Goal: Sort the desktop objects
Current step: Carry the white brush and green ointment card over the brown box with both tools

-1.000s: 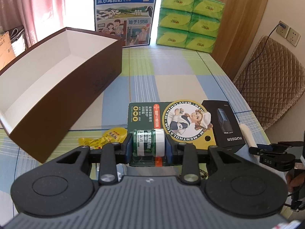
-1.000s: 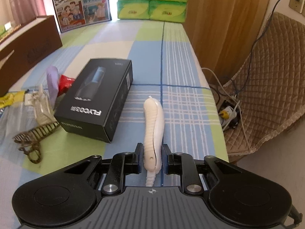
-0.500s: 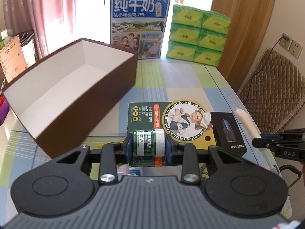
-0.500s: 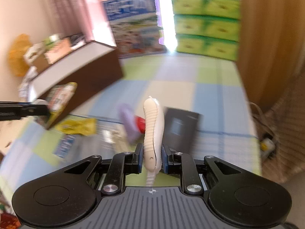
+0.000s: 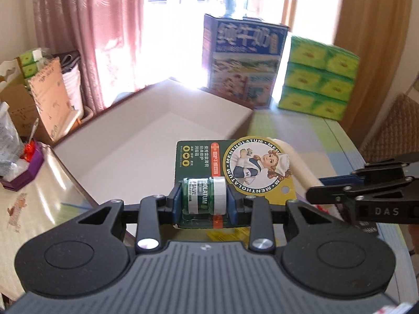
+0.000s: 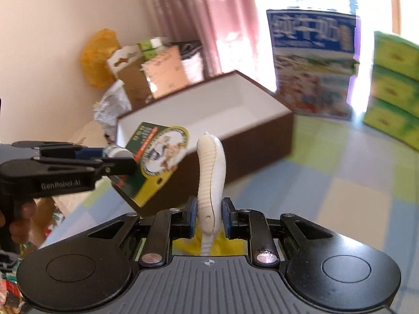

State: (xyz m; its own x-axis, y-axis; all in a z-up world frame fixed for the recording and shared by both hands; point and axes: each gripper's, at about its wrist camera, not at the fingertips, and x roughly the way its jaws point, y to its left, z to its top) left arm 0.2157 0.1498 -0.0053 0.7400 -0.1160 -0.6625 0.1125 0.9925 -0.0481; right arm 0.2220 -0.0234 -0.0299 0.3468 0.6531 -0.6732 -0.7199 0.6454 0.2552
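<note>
Salve pack [image 5: 230,172], a green and yellow card with a small jar on its front, sits clamped by the jar between the narrow jaws of the left gripper [image 5: 204,200]. It hangs over the near corner of the brown box [image 5: 146,141], whose white inside looks bare, though blur hides the far end. The right gripper [image 6: 208,216] pinches a cream ribbed handle [image 6: 210,172] by its lower end, so the rest stands up clear of the jaws, just short of the box's long wall. Both loads are held by one narrow part, which I judge leaves them free to drop straight in once released.

A second ago both tools were low over the checked tablecloth [image 6: 340,183], the pack beside a black carton and the handle lying flat on the cloth. Since then both have lifted and swung toward the box, the right one turning further. Neither grip has changed.
</note>
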